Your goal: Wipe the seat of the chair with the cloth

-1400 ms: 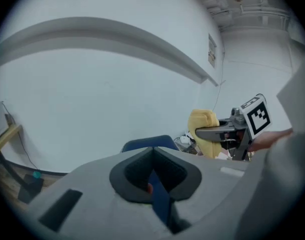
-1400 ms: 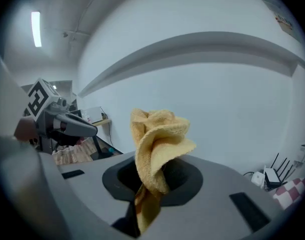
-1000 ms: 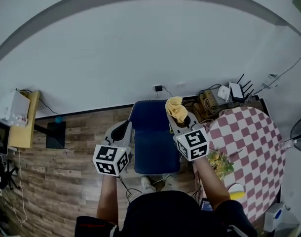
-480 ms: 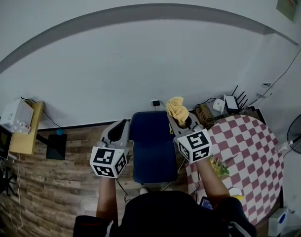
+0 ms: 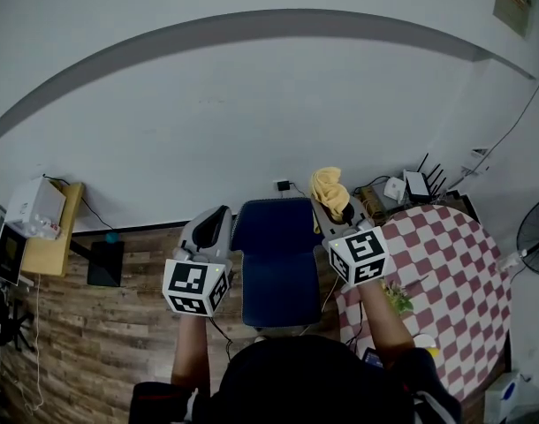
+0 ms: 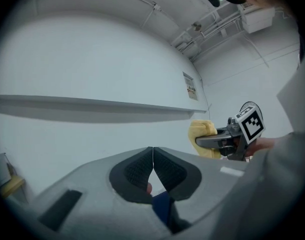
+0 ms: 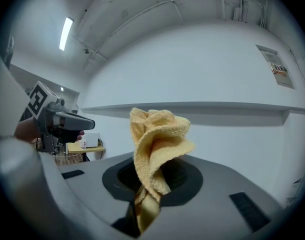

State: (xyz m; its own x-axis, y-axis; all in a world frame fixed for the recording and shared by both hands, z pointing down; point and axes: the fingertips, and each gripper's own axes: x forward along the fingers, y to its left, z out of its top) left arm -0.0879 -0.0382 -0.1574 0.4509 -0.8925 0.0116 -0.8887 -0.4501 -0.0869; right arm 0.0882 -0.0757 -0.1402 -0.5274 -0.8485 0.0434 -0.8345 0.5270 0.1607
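The blue chair [image 5: 276, 263] stands on the wood floor below and between my two hands, its seat facing up. My right gripper [image 5: 333, 203] is shut on a bunched yellow cloth [image 5: 328, 191], which sticks up past the jaws [image 7: 157, 149]; it is held above the chair's right side. My left gripper [image 5: 214, 223] hovers over the chair's left edge, shut with its pads [image 6: 152, 171] touching and nothing between them. From the left gripper view the cloth [image 6: 202, 136] and the right gripper [image 6: 205, 141] show to the right. Both grippers point level at the white wall.
A round table with a red-and-white checked cover [image 5: 437, 281] stands right of the chair, with flowers on it. A router [image 5: 420, 184] and cables lie by the wall. At left are a yellow side table [image 5: 53, 237] and a white box [image 5: 31, 206]. A fan [image 5: 535, 237] is at far right.
Both grippers have risen, away from the chair seat and toward the wall, the yellow cloth going up with the right one. The head view has tilted up a little.
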